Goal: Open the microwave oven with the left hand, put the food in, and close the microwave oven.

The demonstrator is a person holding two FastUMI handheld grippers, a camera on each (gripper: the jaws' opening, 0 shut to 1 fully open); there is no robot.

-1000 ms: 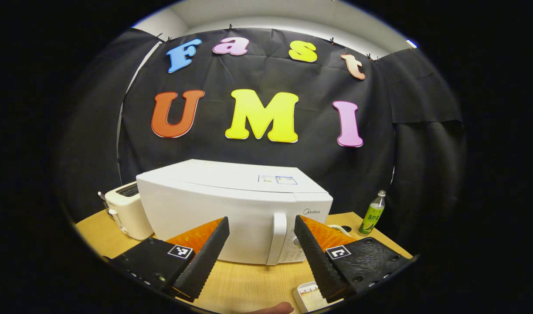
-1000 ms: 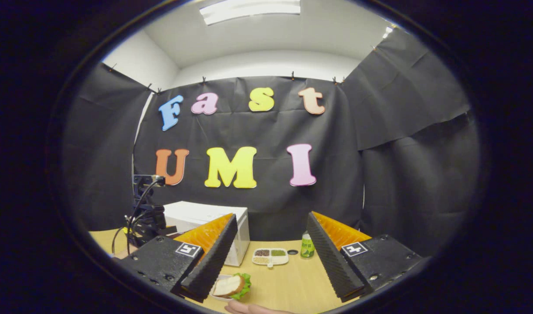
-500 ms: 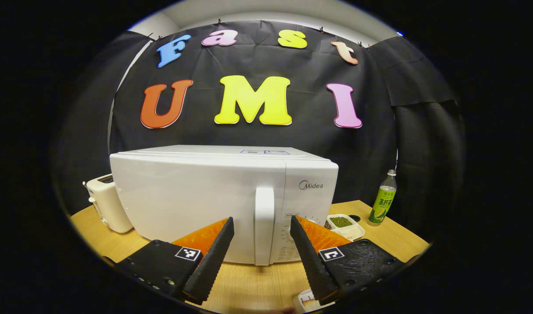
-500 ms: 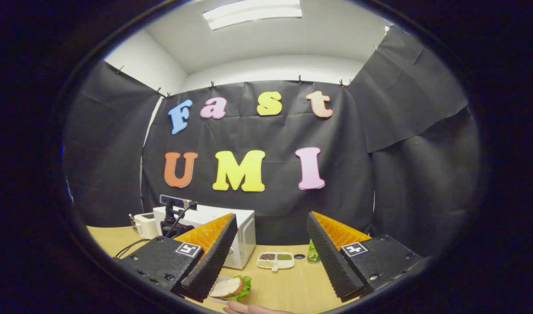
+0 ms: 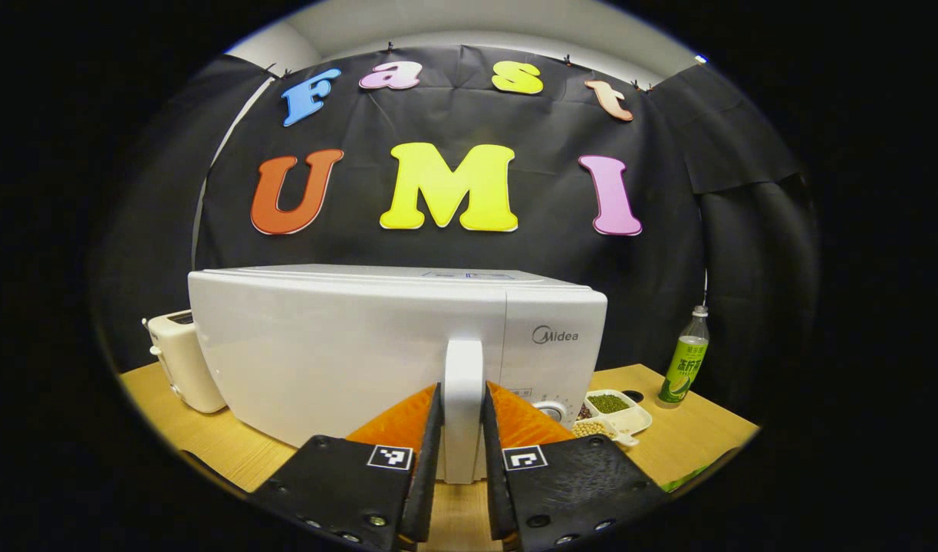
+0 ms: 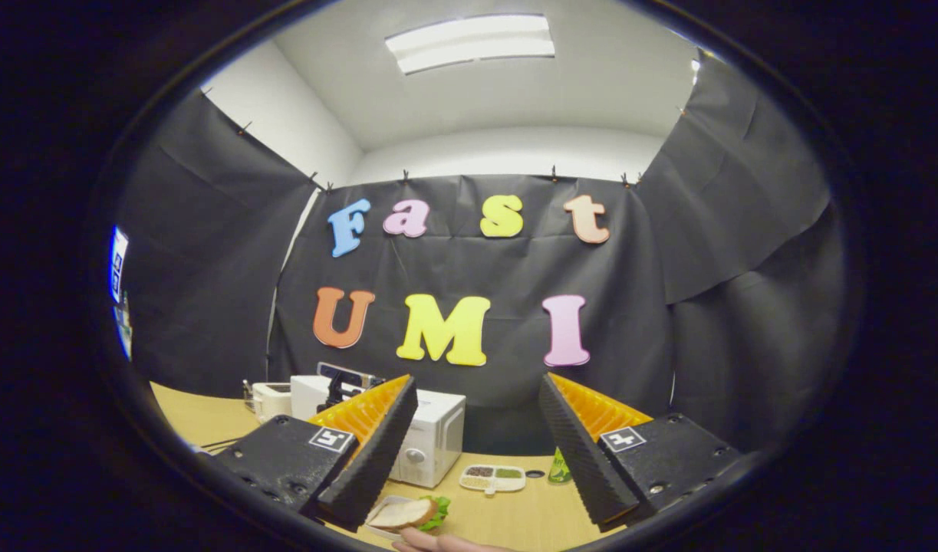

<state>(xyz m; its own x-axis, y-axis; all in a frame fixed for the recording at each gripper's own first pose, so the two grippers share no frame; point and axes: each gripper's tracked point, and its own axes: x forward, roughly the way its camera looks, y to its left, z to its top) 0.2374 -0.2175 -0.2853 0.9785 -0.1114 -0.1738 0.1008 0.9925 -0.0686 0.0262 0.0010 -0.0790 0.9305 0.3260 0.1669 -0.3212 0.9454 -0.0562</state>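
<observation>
The white microwave [image 5: 346, 353] stands on the table with its door closed. My left gripper [image 5: 461, 396] is shut on the door's upright white handle [image 5: 463, 368], one finger pressing each side. In the right gripper view the microwave [image 6: 432, 435] sits farther off to the left, with the left gripper's body [image 6: 347, 381] in front of it. The food, a sandwich with lettuce [image 6: 409, 513] on a small white plate, lies low and just left of my right gripper [image 6: 476, 383], which hangs open above the table with nothing between its fingers.
A cream toaster [image 5: 181, 360] stands left of the microwave. A divided dish of beans [image 5: 613, 412] and a green bottle [image 5: 685, 368] sit to its right on the wooden table [image 5: 691, 437]. Part of a hand [image 6: 438, 543] shows at the bottom edge.
My left gripper moved in on the microwave and closed on the door handle. The right gripper drew back and tilted upward, staying open.
</observation>
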